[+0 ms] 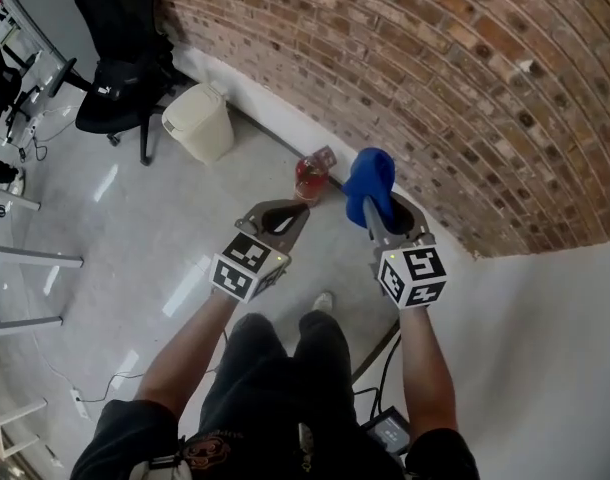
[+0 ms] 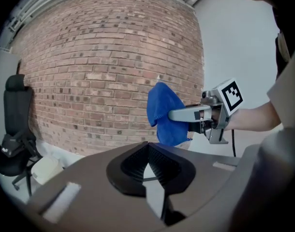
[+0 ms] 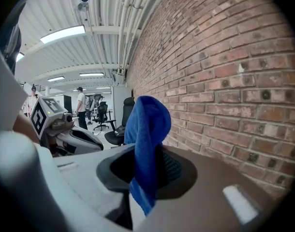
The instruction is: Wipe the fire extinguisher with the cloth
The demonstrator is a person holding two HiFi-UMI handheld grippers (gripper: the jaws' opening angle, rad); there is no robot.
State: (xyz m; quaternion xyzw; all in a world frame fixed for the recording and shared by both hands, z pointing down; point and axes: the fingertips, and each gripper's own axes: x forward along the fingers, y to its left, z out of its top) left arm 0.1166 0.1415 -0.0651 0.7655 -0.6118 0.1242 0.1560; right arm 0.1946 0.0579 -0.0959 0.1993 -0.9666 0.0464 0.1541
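A red fire extinguisher [image 1: 310, 179] stands on the grey floor at the foot of the brick wall [image 1: 465, 88]. My right gripper [image 1: 373, 206] is shut on a blue cloth [image 1: 370, 176], which bunches up above its jaws; the cloth [image 3: 147, 129] hangs between them in the right gripper view. It hovers just right of the extinguisher. My left gripper [image 1: 300, 213] is shut with nothing in it, its tips just below-left of the extinguisher. The left gripper view shows its closed jaws [image 2: 148, 146] and, beyond them, the right gripper [image 2: 174, 115] with the cloth [image 2: 163, 111].
A cream waste bin [image 1: 199, 121] stands by the wall to the left, with a black office chair [image 1: 120, 68] behind it. White table legs [image 1: 25, 258] are at the far left. A cable and a black box [image 1: 389, 431] lie by the person's feet.
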